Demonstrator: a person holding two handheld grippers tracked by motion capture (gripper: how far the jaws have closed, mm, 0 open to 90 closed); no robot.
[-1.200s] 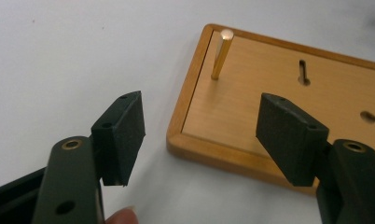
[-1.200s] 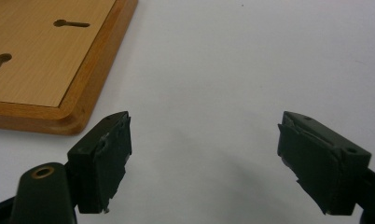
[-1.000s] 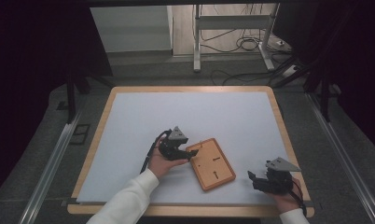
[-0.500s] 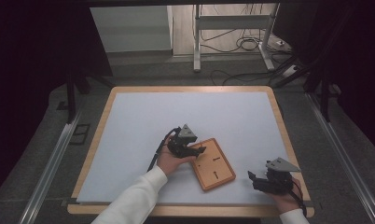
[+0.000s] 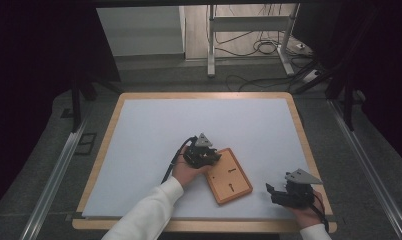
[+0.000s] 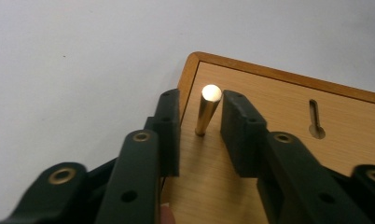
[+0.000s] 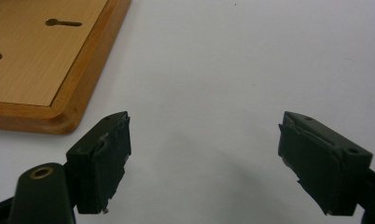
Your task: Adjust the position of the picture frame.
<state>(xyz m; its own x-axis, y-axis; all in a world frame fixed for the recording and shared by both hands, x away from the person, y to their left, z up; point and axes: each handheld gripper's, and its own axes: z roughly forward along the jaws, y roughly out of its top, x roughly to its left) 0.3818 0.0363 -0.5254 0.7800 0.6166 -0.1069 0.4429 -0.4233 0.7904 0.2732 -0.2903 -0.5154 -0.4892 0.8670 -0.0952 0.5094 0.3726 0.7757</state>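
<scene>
from the left gripper view we see a brass peg (image 6: pixel 207 109) standing upright in the wooden board (image 6: pixel 288 140), between the left gripper (image 6: pixel 199 135) jaws, small gaps each side, not clamped. high view is too small for the peg; we see the board (image 5: pixel 229 175) near the table's (image 5: pixel 139 135) front edge. right gripper (image 7: pixel 204 158) is wide apart, holding nothing, just beside the board corner (image 7: pixel 45 70).

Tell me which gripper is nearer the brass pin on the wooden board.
Left. The left gripper has its jaws on either side of the brass pin without touching; the right gripper sits off the wooden board, open.
</scene>
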